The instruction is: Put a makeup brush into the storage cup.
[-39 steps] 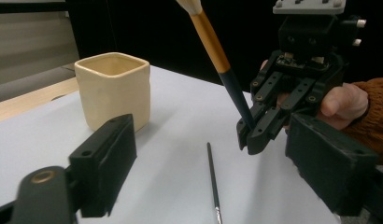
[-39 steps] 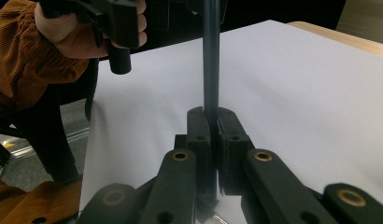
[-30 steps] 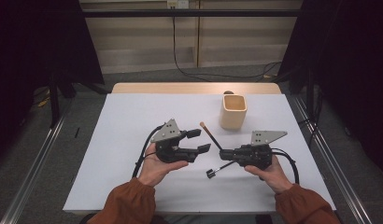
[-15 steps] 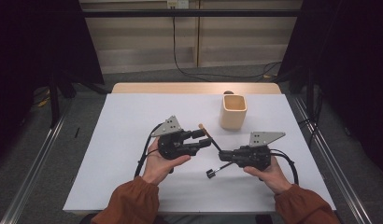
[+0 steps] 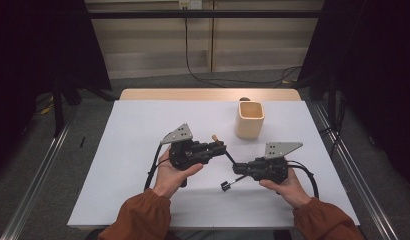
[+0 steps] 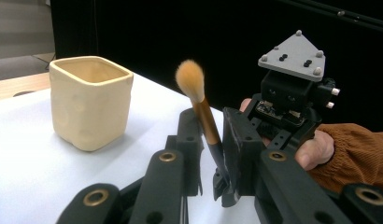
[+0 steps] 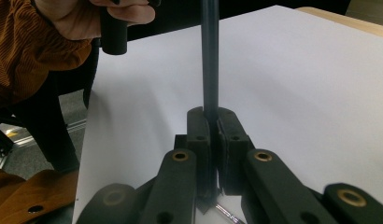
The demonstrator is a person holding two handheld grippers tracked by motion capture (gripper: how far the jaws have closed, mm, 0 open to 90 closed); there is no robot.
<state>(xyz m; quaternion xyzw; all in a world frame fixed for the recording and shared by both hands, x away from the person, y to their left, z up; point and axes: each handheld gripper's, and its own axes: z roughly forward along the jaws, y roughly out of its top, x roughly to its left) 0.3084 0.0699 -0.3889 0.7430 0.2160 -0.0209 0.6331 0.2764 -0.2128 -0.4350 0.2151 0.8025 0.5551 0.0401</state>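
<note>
— So, how do the jaws stand?

— On the right gripper (image 7: pixel 209 135) they are pressed onto the dark handle of the slim makeup brush with an orange bristle tuft (image 6: pixel 199 100). On the left gripper (image 6: pixel 213 140) they sit a little apart, the brush handle between them; whether they pinch it I cannot tell.

— Anything hidden?

— The handle's lower end vanishes behind the left jaws.

— Which way does it point?

— Its long axis runs from the right jaws up through the left ones, tuft beyond them, toward the cream square ceramic cup (image 5: pixel 250 119).
</note>
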